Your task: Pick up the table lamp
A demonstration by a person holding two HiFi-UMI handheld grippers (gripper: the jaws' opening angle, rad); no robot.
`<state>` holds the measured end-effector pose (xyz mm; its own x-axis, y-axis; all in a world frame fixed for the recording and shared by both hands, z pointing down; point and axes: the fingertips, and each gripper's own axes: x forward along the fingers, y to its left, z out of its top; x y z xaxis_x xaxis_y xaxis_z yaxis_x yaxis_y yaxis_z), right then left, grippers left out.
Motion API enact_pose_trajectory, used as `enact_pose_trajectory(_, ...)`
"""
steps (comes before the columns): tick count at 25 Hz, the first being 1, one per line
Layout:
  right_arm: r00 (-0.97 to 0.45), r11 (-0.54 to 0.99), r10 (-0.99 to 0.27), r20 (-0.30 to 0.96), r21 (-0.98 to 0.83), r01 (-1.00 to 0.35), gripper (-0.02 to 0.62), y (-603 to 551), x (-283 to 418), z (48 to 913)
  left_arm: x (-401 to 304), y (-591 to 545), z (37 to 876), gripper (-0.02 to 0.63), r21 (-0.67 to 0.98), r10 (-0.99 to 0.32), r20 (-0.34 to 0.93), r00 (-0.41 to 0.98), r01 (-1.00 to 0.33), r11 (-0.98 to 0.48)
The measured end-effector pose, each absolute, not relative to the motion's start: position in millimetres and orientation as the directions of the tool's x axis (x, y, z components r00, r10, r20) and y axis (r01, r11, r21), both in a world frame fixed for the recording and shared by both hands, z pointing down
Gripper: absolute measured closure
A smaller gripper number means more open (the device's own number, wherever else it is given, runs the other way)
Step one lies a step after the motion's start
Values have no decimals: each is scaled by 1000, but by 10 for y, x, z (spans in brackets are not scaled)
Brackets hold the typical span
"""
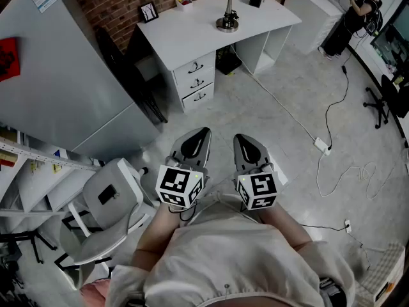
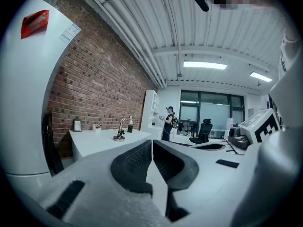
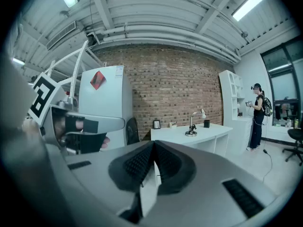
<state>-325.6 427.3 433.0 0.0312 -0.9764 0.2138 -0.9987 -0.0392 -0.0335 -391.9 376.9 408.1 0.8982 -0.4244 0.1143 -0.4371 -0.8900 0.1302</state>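
The table lamp point(image 1: 230, 11), a slim silver arm on a round metal base, stands on the white desk point(image 1: 192, 34) far ahead of me, across the floor. It also shows small in the left gripper view as the lamp point(image 2: 120, 132) and in the right gripper view as the lamp point(image 3: 192, 126). My left gripper point(image 1: 199, 135) and right gripper point(image 1: 243, 141) are held side by side close to my body, both shut with nothing between their jaws. Both point toward the desk, well short of it.
A tall grey cabinet point(image 1: 57, 75) stands at the left, a white chair point(image 1: 108, 203) by my left side. A dark chair point(image 1: 124, 69) sits left of the desk. Cables and a power strip point(image 1: 321, 147) lie on the floor at right. A person point(image 1: 354, 15) stands far right.
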Motion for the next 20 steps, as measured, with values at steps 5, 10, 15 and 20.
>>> enact_pose_trajectory(5,31,-41,-974,223,-39,-998,569,4269,-3239,4363,-3895,3771,4106,586,132,-419,119,900,-433,-892)
enact_pose_trajectory(10,27,-35,-971,237,-30,-999,569,4227,-3276,4412,-3884,3739,4151,586,138,-412,127,902,-428,-893)
enact_pose_trajectory(15,83,-96,-956,283,-32,-995,568,4215,-3210,4515,-3863,3717,4213,586,164,-401,135,906,-420,-893)
enact_pose_trajectory(20,99,-118,-940,327,-39,-992,568,4250,-3071,4662,-3781,3720,4366,586,208,-392,159,906,-419,-884)
